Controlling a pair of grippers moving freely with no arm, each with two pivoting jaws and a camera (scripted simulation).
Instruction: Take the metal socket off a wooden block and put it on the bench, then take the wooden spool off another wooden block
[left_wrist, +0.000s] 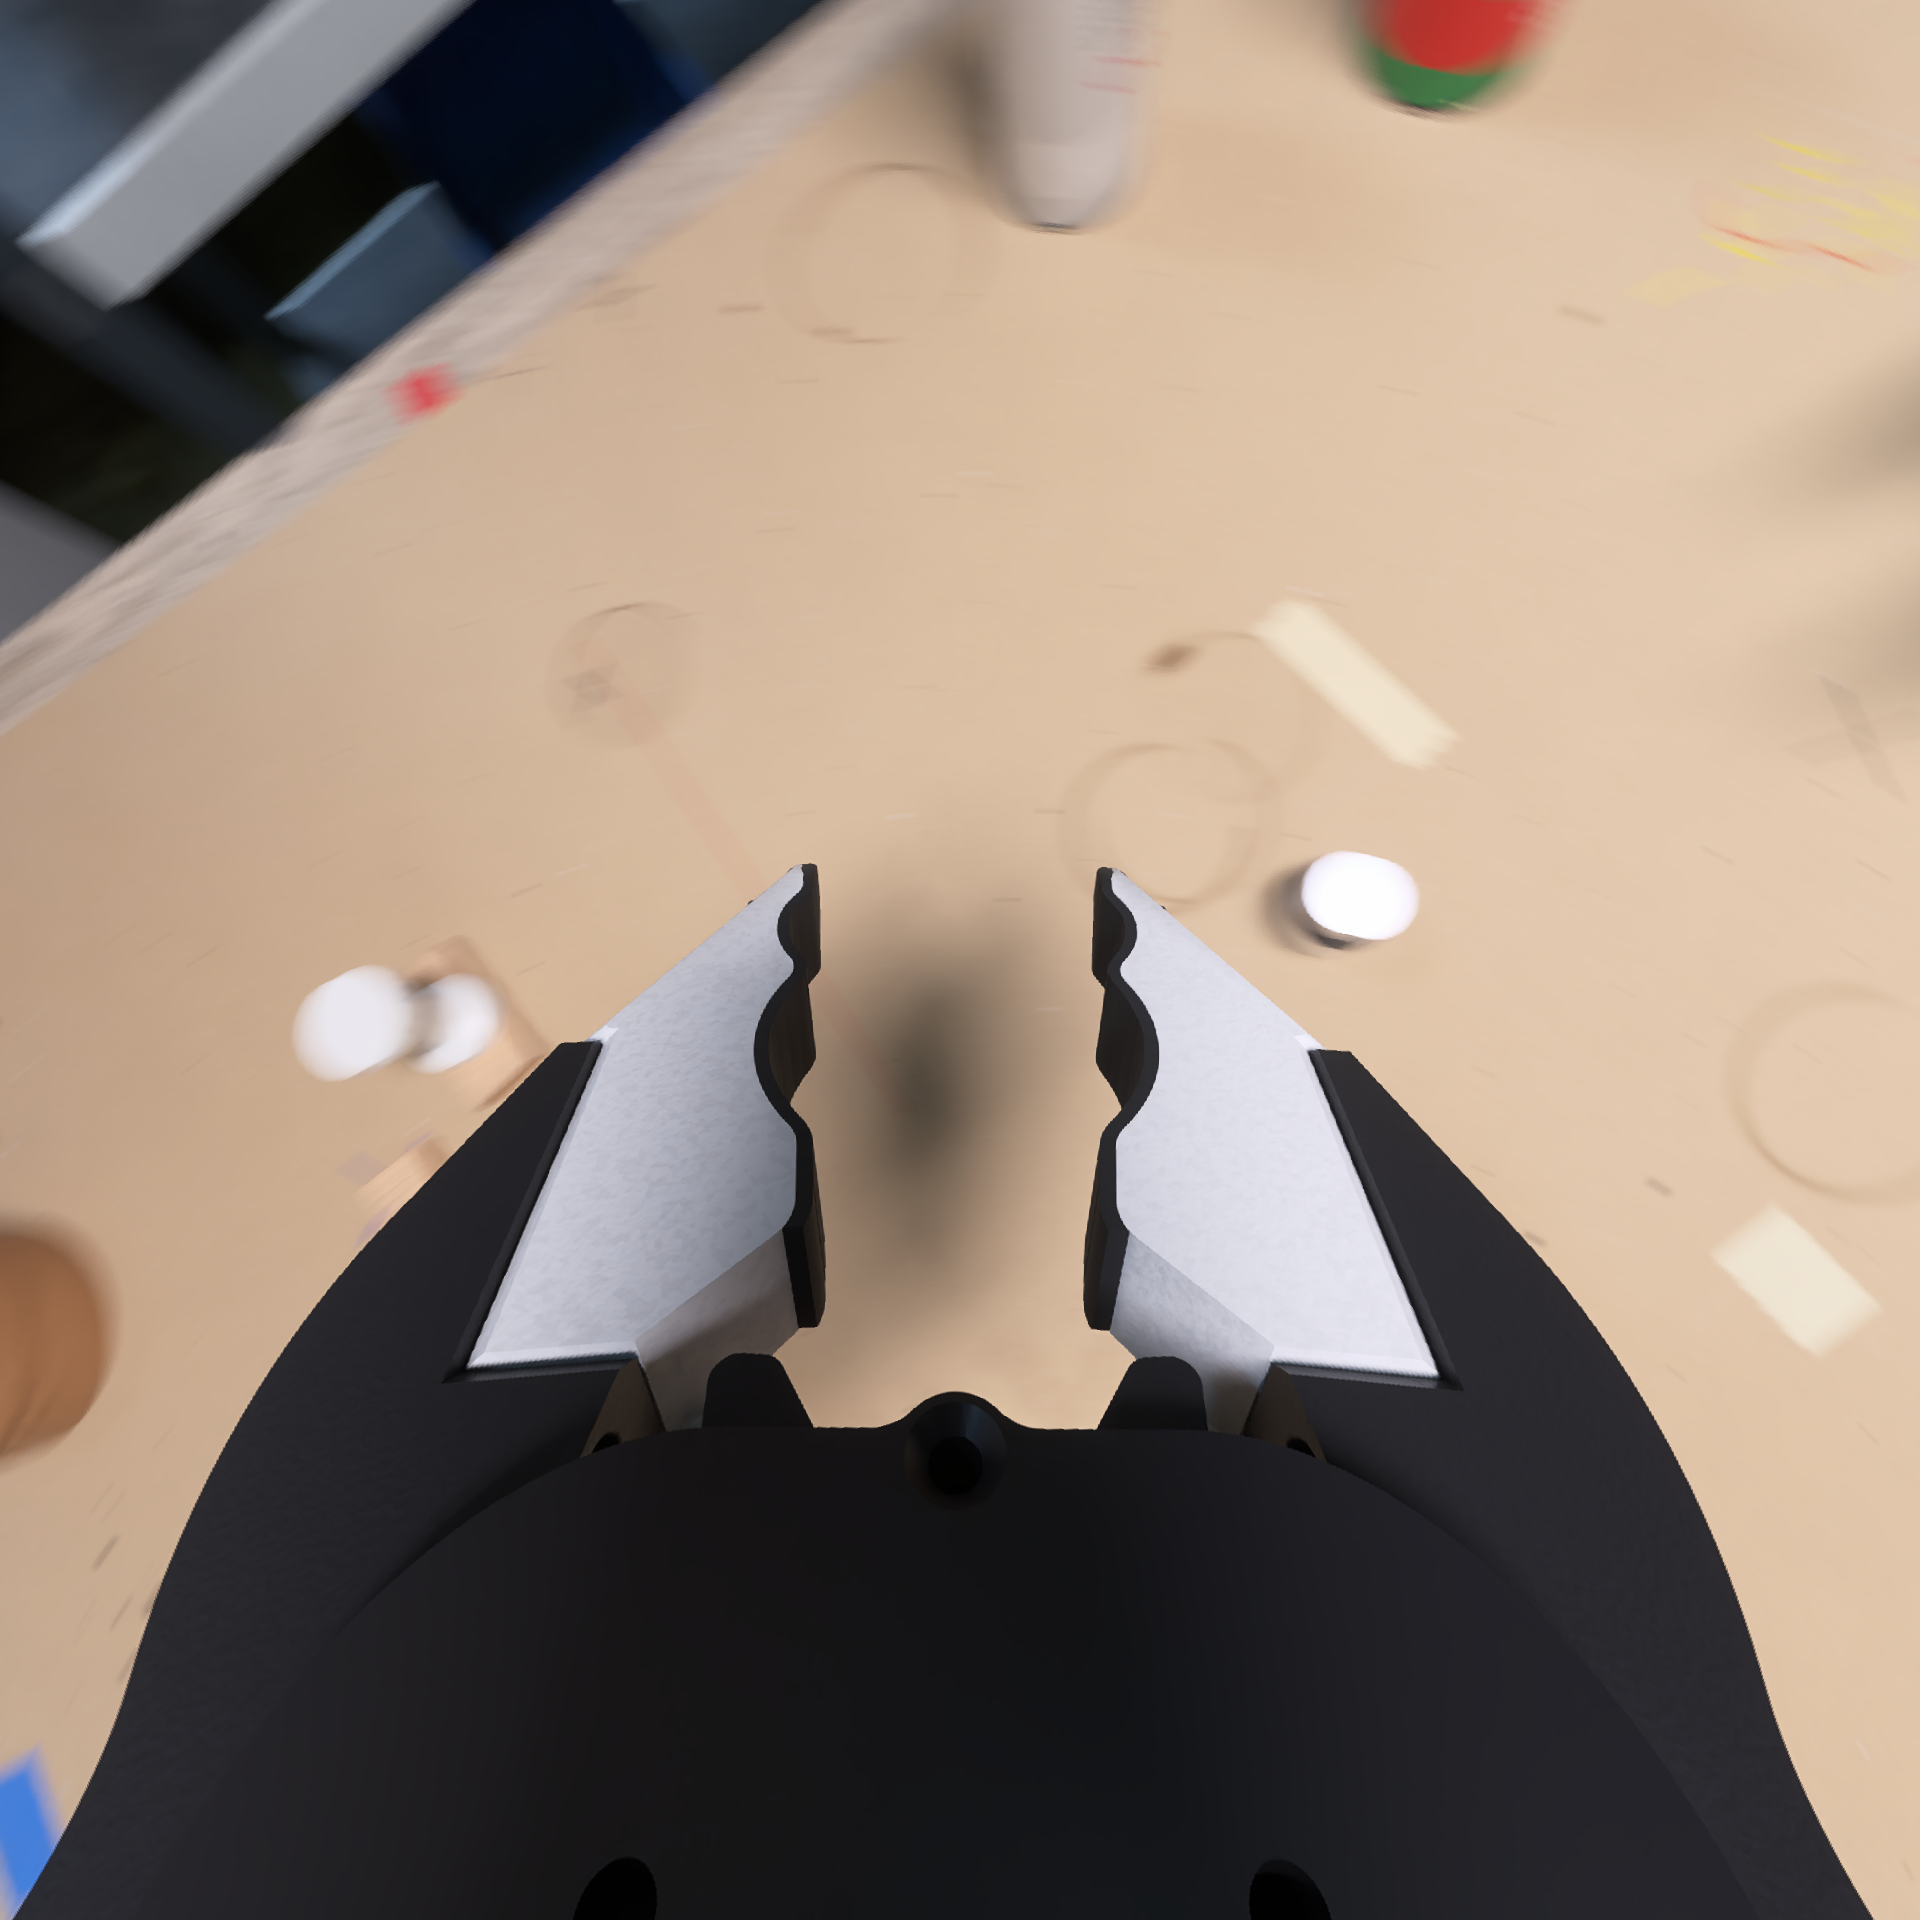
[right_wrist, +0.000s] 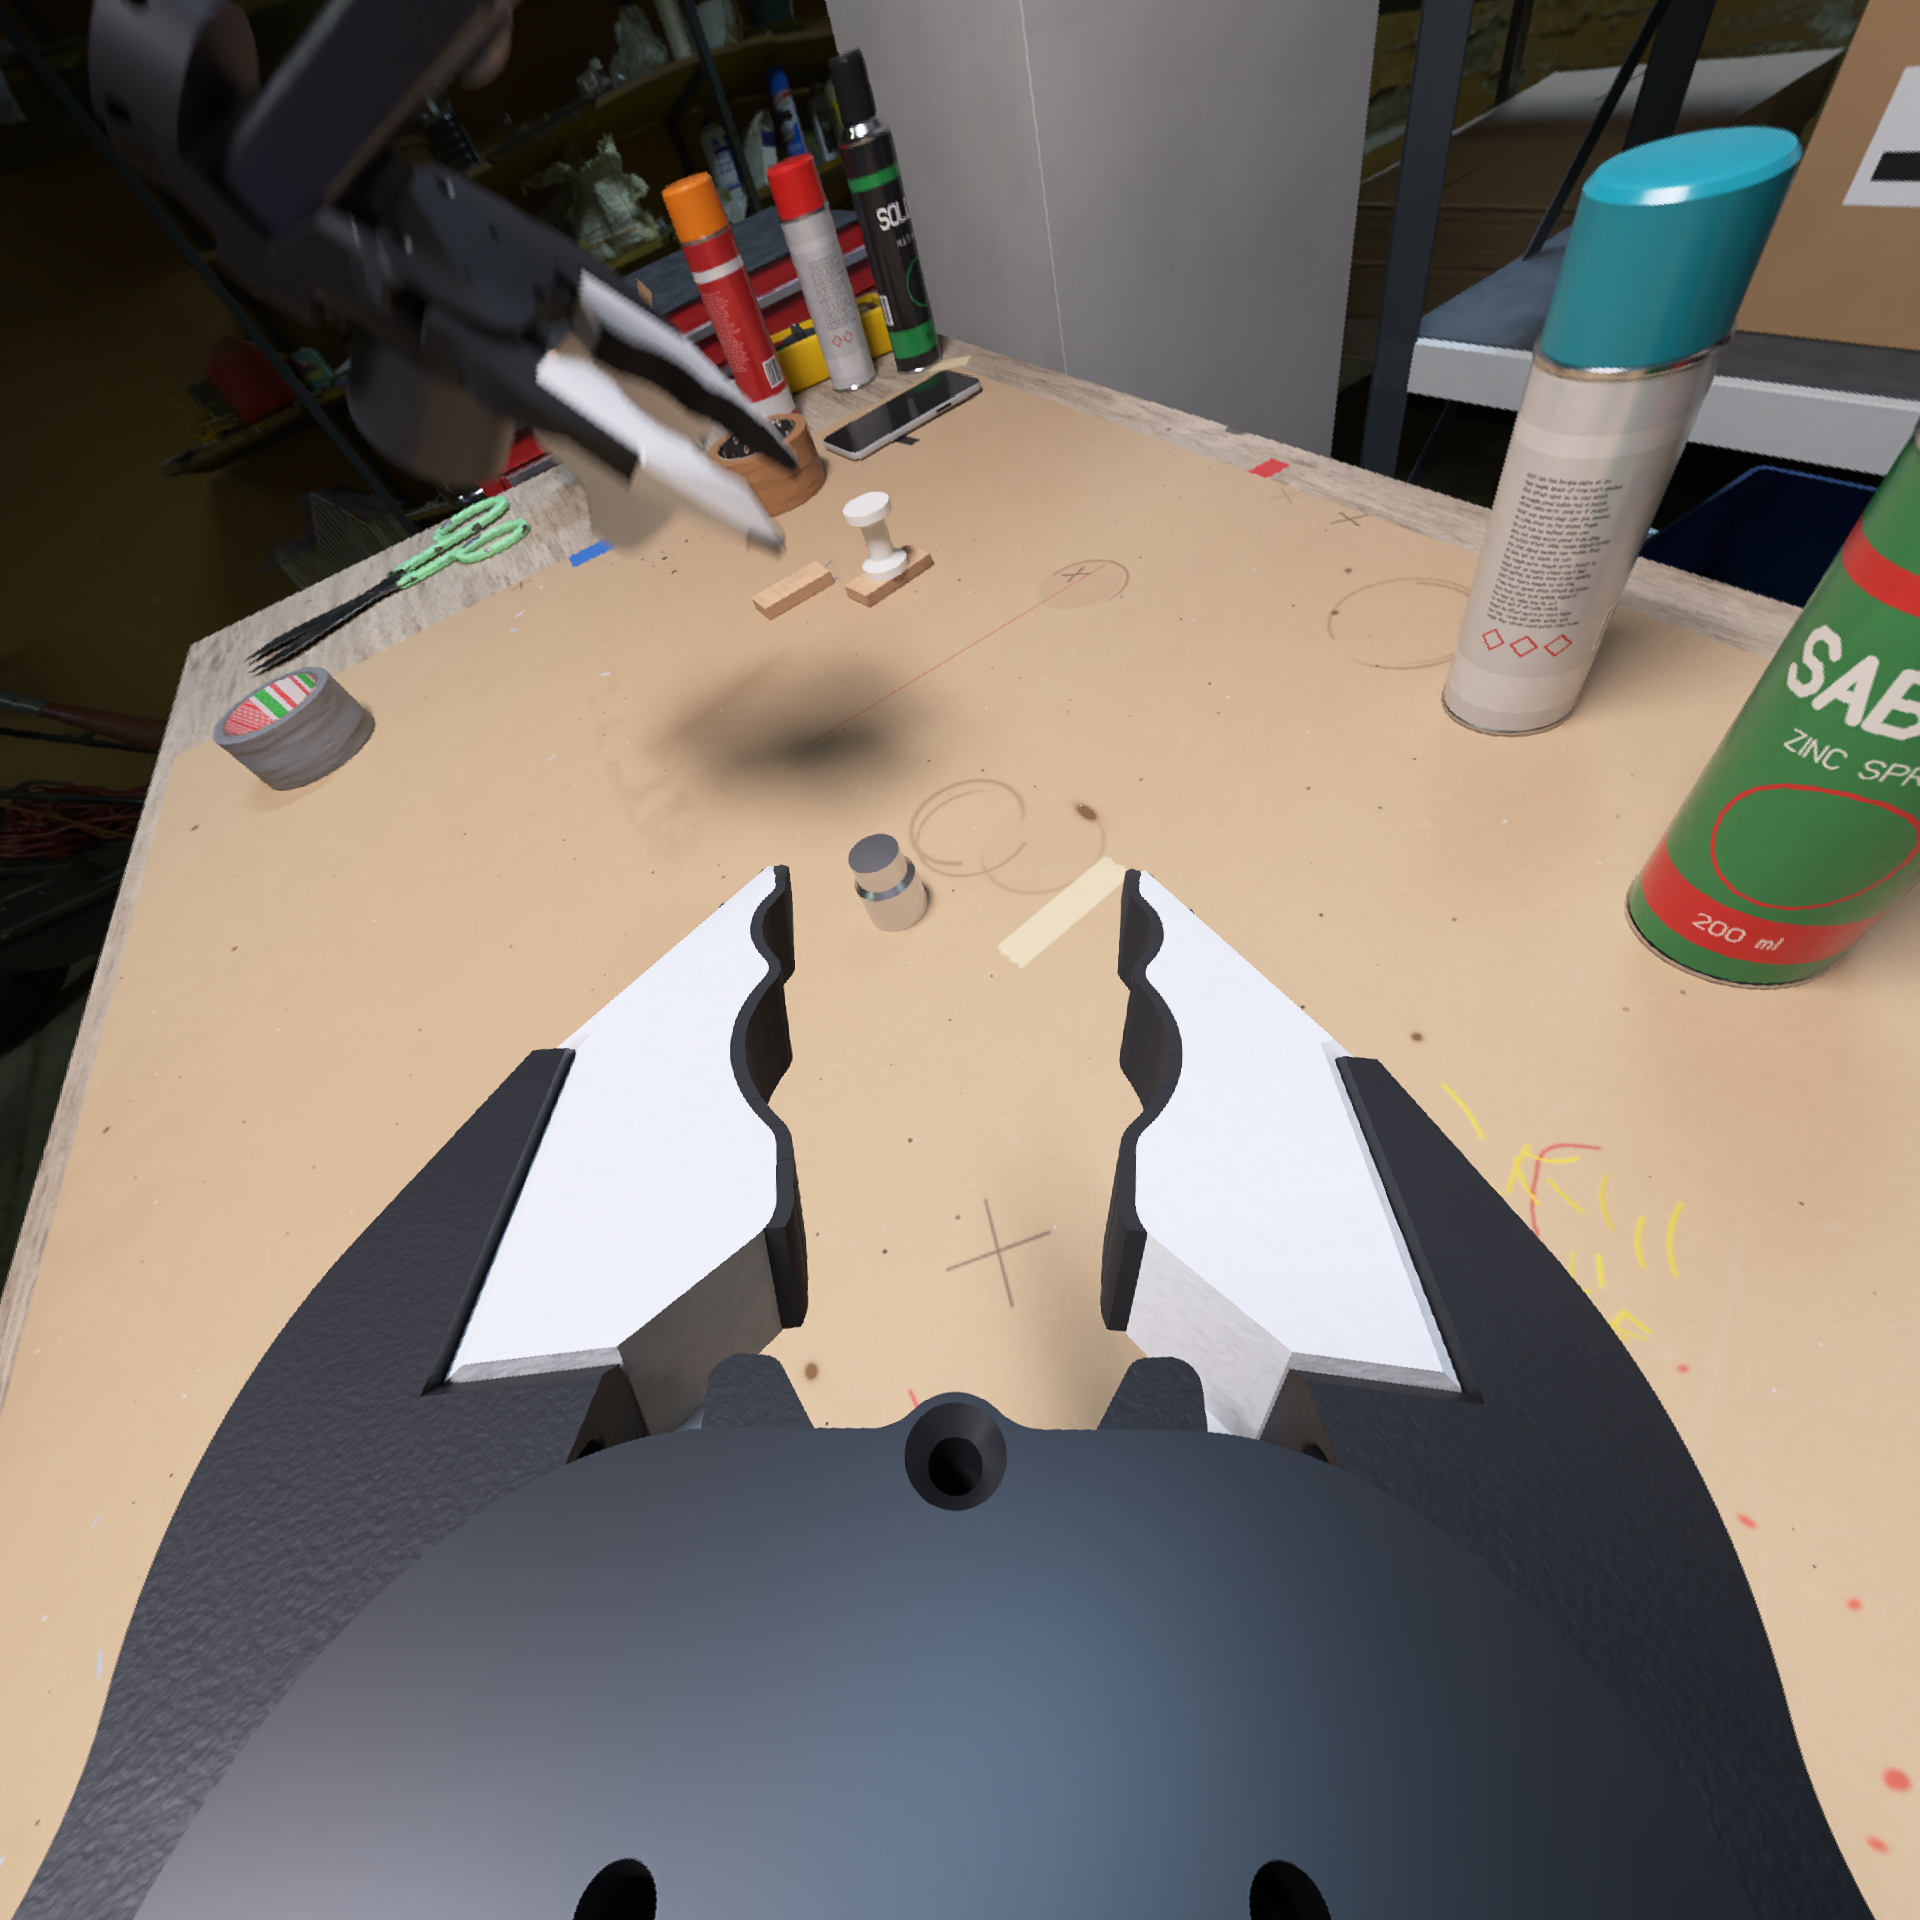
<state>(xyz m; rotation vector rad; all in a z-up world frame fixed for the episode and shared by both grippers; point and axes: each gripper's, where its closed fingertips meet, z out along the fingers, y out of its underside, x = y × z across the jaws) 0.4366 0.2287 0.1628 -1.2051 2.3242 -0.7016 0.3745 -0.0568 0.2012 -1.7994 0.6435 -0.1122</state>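
The metal socket (right_wrist: 886, 883) stands upright on the bench (right_wrist: 416, 1039), just ahead of my right gripper (right_wrist: 956, 878), which is open and empty. The socket is near its left fingertip. The pale wooden spool (right_wrist: 873, 535) stands on a wooden block (right_wrist: 891, 584) farther off; a second block (right_wrist: 793, 590) beside it is bare. My left gripper (right_wrist: 784, 501) hovers in the air just left of the spool. In the blurred left wrist view, my left gripper (left_wrist: 956, 883) is open and empty above the bench. The spool (left_wrist: 395, 1023) is to its left and the socket (left_wrist: 1356, 896) to its right.
Two spray cans (right_wrist: 1590, 447) (right_wrist: 1818, 769) stand at the right. More cans (right_wrist: 821, 270), a phone (right_wrist: 902, 414) and a brown tape roll (right_wrist: 774, 468) are at the back. Scissors (right_wrist: 416, 561) and a grey tape roll (right_wrist: 294, 727) lie near the left edge.
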